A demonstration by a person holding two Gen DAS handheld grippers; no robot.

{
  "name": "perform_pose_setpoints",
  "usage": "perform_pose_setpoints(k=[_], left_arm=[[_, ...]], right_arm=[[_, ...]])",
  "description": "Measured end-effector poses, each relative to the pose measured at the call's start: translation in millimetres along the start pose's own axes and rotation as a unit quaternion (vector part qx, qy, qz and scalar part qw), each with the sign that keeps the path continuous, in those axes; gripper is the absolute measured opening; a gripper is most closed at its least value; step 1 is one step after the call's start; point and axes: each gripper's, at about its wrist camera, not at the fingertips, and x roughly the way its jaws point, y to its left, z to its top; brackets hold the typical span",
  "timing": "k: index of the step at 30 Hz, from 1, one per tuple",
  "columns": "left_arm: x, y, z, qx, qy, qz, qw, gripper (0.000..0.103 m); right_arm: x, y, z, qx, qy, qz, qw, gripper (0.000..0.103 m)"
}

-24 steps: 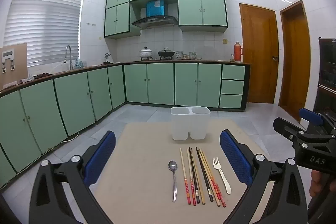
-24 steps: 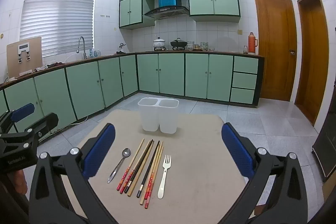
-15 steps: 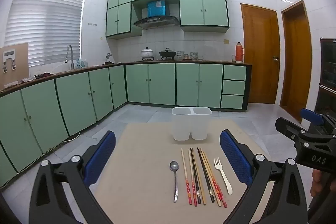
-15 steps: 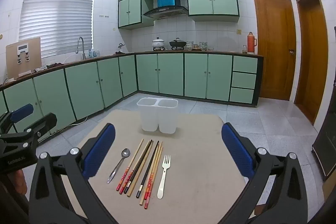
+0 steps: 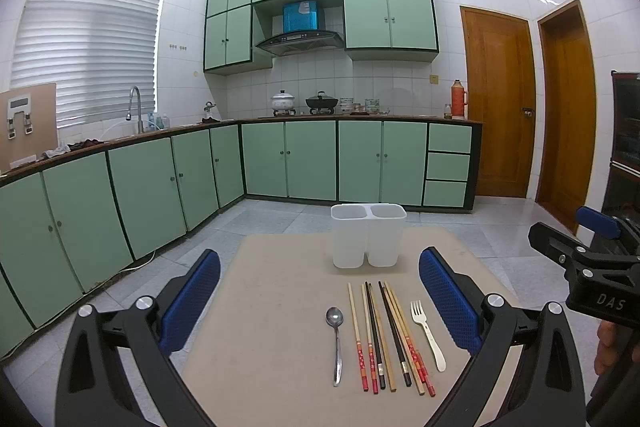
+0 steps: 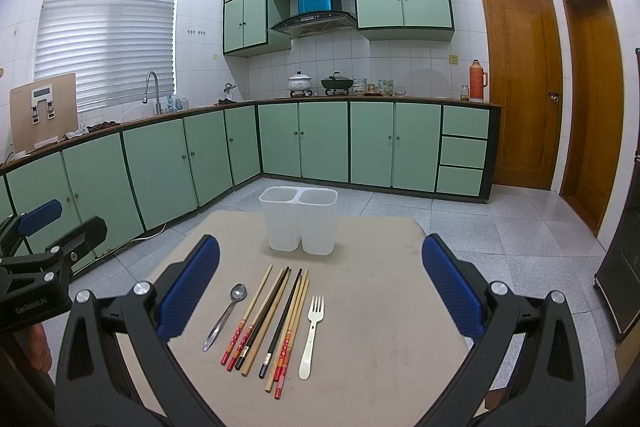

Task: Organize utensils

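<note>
A white two-compartment utensil holder (image 5: 368, 237) (image 6: 299, 225) stands upright at the far side of a beige table (image 5: 272, 327) (image 6: 380, 307). In front of it lie a metal spoon (image 5: 336, 343) (image 6: 225, 315), several chopsticks (image 5: 386, 335) (image 6: 272, 319) and a white fork (image 5: 428, 333) (image 6: 311, 335), side by side. My left gripper (image 5: 320, 307) is open and empty, held above the table's near side. My right gripper (image 6: 320, 297) is open and empty above the utensils. Each gripper shows at the edge of the other's view.
Green kitchen cabinets run along the left and back walls, with a sink (image 5: 136, 111), pots (image 5: 284, 103) and a red thermos (image 5: 458, 99) on the counter. Two wooden doors (image 5: 500, 107) stand at the right. Tiled floor surrounds the table.
Both views have shifted very slightly; the utensils and holder have not moved. Both grippers stay open.
</note>
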Motion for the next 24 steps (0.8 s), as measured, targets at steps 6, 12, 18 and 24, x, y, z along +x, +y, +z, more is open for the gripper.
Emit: perform_pose_setpoints(k=[6, 12, 18, 24], left_arm=[[-1.2, 1.7, 0.7, 0.000, 0.000, 0.000, 1.0000, 0.097], [-1.2, 1.4, 0.7, 0.001, 0.000, 0.000, 1.0000, 0.097], [-1.6, 5.4, -0.1, -0.001, 0.000, 0.001, 1.0000, 0.097], [-1.7, 7.2, 0.1, -0.001, 0.000, 0.001, 1.0000, 0.097]], right_arm=[[-0.1, 0.1, -0.1, 0.000, 0.000, 0.000, 1.000, 0.098], [-0.2, 0.3, 0.0, 0.000, 0.000, 0.000, 1.000, 0.098], [-0.1, 0.4, 0.2, -0.001, 0.000, -0.001, 1.000, 0.098], [-0.3, 0.5, 0.3, -0.001, 0.000, -0.001, 1.000, 0.098]])
